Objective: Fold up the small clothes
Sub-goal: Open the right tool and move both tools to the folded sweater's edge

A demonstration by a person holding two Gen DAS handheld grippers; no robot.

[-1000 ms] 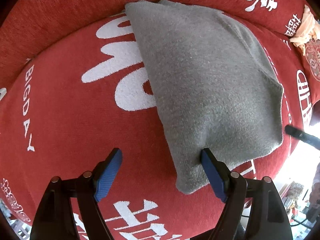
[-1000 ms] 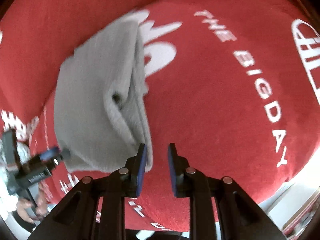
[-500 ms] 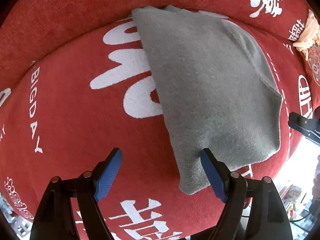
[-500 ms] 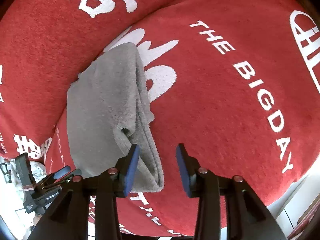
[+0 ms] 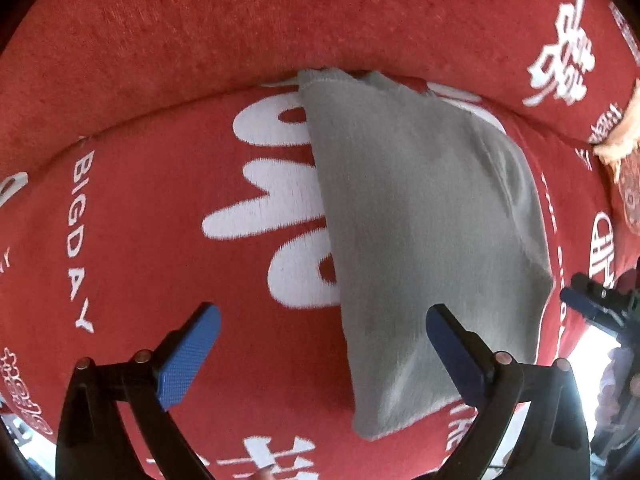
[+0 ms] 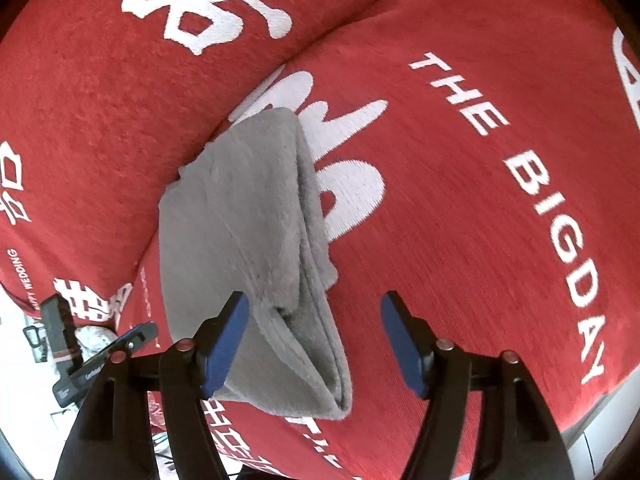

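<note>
A folded grey cloth (image 5: 420,220) lies flat on a red cushion (image 5: 160,240) with white lettering. My left gripper (image 5: 320,320) is open and empty; its right finger hovers over the cloth's near left edge. In the right wrist view the same cloth (image 6: 240,232) shows its stacked folded layers along the right side. My right gripper (image 6: 314,312) is open and empty, its jaws standing wide on either side of the cloth's near end, raised a little above it.
The red backrest (image 5: 200,32) rises behind the cloth. A pale orange item (image 5: 624,136) lies at the far right. The other gripper shows at the right edge of the left wrist view (image 5: 600,308) and at the lower left of the right wrist view (image 6: 100,356). The cushion's front edge (image 6: 592,412) drops off.
My right gripper has opened from nearly shut to wide open and let go of the cloth. Both grippers have drawn back, so the cloth sits farther off.
</note>
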